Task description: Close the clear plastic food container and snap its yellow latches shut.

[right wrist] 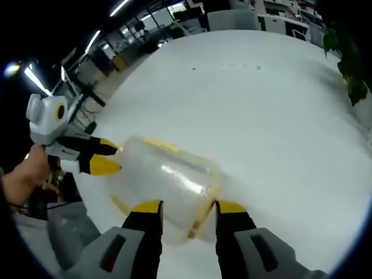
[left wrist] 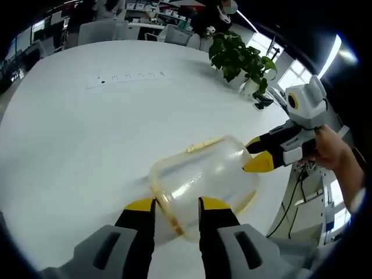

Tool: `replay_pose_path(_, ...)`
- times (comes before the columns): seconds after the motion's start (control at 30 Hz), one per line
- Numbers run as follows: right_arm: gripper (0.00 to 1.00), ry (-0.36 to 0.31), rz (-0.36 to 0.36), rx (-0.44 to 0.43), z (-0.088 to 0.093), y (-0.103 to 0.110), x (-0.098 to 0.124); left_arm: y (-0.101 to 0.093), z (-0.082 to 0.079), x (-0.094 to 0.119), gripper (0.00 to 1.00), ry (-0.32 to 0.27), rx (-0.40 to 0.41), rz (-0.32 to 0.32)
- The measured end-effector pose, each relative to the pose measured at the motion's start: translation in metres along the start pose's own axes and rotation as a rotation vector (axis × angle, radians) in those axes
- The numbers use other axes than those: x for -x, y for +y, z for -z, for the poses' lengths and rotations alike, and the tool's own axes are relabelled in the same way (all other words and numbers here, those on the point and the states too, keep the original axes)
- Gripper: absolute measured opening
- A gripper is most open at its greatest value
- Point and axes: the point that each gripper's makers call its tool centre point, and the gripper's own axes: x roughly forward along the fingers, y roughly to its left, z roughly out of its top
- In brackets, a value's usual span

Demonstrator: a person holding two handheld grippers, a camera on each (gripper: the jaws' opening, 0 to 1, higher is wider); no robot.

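Left gripper (left wrist: 177,204) and right gripper (right wrist: 189,204) each clamped on opposite ends of clear plastic food container (left wrist: 203,174), over white table (left wrist: 87,128)

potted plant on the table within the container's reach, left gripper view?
No. The potted plant stands at the table's far edge, well apart from the container.

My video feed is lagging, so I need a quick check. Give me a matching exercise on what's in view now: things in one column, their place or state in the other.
1. clear container
2. potted plant
3. left gripper
4. right gripper

A. leafy, at the table's far edge
B. held at both ends
C. jaws around one yellow-rimmed end
D. jaws around the opposite end

Pairs: 1-B, 2-A, 3-C, 4-D
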Motion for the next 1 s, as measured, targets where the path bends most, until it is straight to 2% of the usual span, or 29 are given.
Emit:
replay_pose_path(0.1, 0.39, 0.015, -0.014, 0.054, 0.002, 0.005, -0.002, -0.001, 0.000, 0.000, 0.29, -0.004, -0.016, 0.009)
replay_pose_path(0.17, 0.42, 0.024, -0.014, 0.066, 0.003, 0.007, -0.003, -0.002, 0.000, 0.000, 0.30, -0.002, -0.058, 0.018)
replay_pose_path(0.2, 0.42, 0.035, -0.009, 0.099, 0.003, 0.007, -0.003, -0.003, 0.000, 0.000, 0.30, -0.004, -0.071, 0.017)
replay_pose_path(0.37, 0.42, 0.050, 0.013, 0.171, 0.000, 0.006, -0.001, -0.002, -0.001, 0.003, 0.35, -0.002, -0.155, 0.010)
replay_pose_path(0.47, 0.42, 0.072, 0.024, 0.243, 0.000, 0.006, 0.002, 0.001, -0.005, 0.007, 0.36, -0.016, -0.177, 0.005)
replay_pose_path(0.57, 0.42, 0.075, 0.035, 0.293, -0.002, 0.007, 0.003, 0.004, -0.007, 0.011, 0.38, -0.018, -0.243, -0.012)
replay_pose_path(0.7, 0.39, 0.096, 0.050, 0.322, -0.002, 0.005, 0.004, 0.005, -0.012, 0.015, 0.38, -0.019, -0.286, -0.015)
replay_pose_path(0.83, 0.39, 0.108, 0.062, 0.399, -0.005, 0.003, 0.005, 0.005, -0.018, 0.017, 0.36, -0.018, -0.395, -0.019)
replay_pose_path(1.0, 0.39, 0.125, 0.064, 0.491, -0.009, 0.004, 0.008, 0.002, -0.020, 0.019, 0.35, 0.012, -0.479, -0.011)
